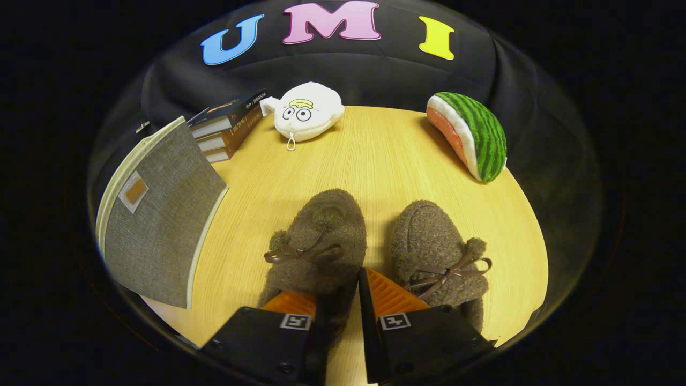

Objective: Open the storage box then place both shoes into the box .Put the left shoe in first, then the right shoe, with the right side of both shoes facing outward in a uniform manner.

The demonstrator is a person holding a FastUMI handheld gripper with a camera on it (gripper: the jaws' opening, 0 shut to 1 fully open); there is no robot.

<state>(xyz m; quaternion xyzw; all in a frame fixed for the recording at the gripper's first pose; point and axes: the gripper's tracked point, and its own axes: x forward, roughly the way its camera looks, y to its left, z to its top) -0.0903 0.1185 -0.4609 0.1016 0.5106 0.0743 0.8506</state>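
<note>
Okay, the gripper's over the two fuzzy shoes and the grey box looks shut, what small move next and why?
Probably lift the hand-held gripper off the left shoe and swing toward the grey storage box. Its lid looks closed, and the box must be opened before either shoe goes in. The fingers sit nearly together, gripping nothing clearly.

The counter (375, 161) looks like pale wood with a fine straight grain and a smooth, faintly satin finish. Both shoes are fuzzy, curly fleece, matt and rough: the left shoe (321, 236) just ahead of the tongs (337, 300), whose fingers stand slightly apart around its heel edge, and the right shoe (434, 246) beside it; each carries a thin, smooth leather-like bow. Off to the left, the storage box (161, 225) is coarse woven grey cloth. Beyond lie glossy-covered books (225, 126), a soft plush toy (308, 112) and a plush watermelon slice (471, 134).
</note>
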